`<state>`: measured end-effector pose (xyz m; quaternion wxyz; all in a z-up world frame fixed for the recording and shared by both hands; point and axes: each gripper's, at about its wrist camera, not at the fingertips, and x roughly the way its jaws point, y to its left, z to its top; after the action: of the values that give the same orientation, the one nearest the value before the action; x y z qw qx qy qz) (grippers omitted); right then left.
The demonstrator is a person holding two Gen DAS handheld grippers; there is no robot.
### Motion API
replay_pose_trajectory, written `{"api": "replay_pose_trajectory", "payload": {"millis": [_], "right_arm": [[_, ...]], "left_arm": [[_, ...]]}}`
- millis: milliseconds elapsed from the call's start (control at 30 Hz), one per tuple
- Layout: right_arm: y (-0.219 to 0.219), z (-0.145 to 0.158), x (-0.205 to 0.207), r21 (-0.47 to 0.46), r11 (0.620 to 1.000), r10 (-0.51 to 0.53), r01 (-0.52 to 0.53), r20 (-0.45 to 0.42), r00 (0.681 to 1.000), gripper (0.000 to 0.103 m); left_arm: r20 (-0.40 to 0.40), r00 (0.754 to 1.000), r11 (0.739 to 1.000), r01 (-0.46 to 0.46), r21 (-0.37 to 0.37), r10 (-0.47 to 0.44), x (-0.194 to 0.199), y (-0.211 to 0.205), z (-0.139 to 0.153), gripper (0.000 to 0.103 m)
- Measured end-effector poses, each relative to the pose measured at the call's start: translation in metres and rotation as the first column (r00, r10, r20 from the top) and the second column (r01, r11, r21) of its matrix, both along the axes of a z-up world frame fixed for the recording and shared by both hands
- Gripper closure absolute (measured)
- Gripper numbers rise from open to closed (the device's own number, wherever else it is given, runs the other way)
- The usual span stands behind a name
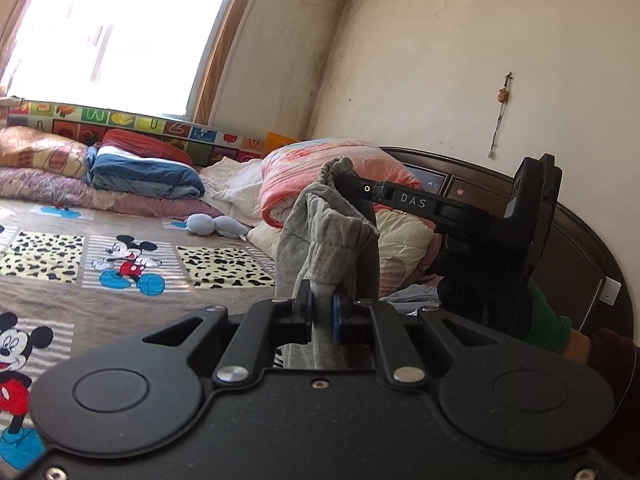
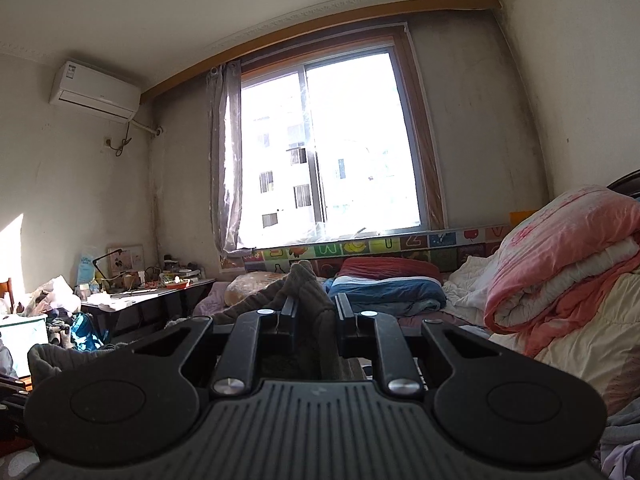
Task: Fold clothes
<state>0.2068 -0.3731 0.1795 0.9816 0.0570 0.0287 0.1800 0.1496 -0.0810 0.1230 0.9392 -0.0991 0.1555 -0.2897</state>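
Both grippers grip one grey garment (image 1: 320, 232) and hold it in the air above the bed (image 1: 120, 304). Left gripper (image 1: 322, 316) has its jaws pinched almost together on a ribbed edge of the cloth, which rises just ahead of its fingertips and drapes down between them. Right gripper (image 1: 352, 184), seen up and ahead of the left one, clamps a higher bunch of the same cloth; in its own view (image 2: 316, 312) the jaws stand a little apart with the fabric wedged between. The garment (image 2: 296, 284) hangs bunched and creased, with no flat fold visible, so I judge the folding barely begun: it has yet to be spread, squared and doubled over. Beyond the left gripper lies a blue blanket (image 1: 148, 176), already folded, near the window.
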Motion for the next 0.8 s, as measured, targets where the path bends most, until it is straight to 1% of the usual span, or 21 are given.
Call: {"api": "replay_pose_trajectory", "payload": {"millis": [133,233,300,467,633,733,800], "right_arm": [[0.052,-0.034,0.027,-0.078,0.995,0.056,-0.062,-0.075,0.996,0.084],[0.103,-0.063,0.047,-0.137,0.983,0.104,-0.123,-0.138,0.985,0.084],[0.137,-0.08,0.057,-0.171,0.972,0.134,-0.164,-0.174,0.976,0.084],[0.223,-0.116,0.086,-0.231,0.937,0.204,-0.263,-0.249,0.947,0.084],[0.306,-0.145,0.113,-0.288,0.888,0.266,-0.358,-0.313,0.912,0.084],[0.354,-0.166,0.125,-0.325,0.852,0.298,-0.411,-0.346,0.89,0.084],[0.382,-0.175,0.128,-0.345,0.829,0.315,-0.441,-0.364,0.877,0.084]], "left_arm": [[-0.078,0.995,0.997,-0.071,-0.032,0.069,0.012,0.033,-0.043,0.096],[-0.15,0.981,0.987,-0.139,-0.08,0.126,0.019,0.072,-0.079,0.096],[-0.179,0.97,0.977,-0.184,-0.107,0.163,0.023,0.097,-0.096,0.096],[-0.261,0.933,0.939,-0.299,-0.168,0.25,0.029,0.168,-0.139,0.096],[-0.337,0.892,0.892,-0.39,-0.231,0.302,0.023,0.228,-0.182,0.096],[-0.391,0.86,0.867,-0.439,-0.237,0.328,0.02,0.26,-0.203,0.096],[-0.416,0.842,0.851,-0.467,-0.241,0.344,0.019,0.277,-0.211,0.096]]}}
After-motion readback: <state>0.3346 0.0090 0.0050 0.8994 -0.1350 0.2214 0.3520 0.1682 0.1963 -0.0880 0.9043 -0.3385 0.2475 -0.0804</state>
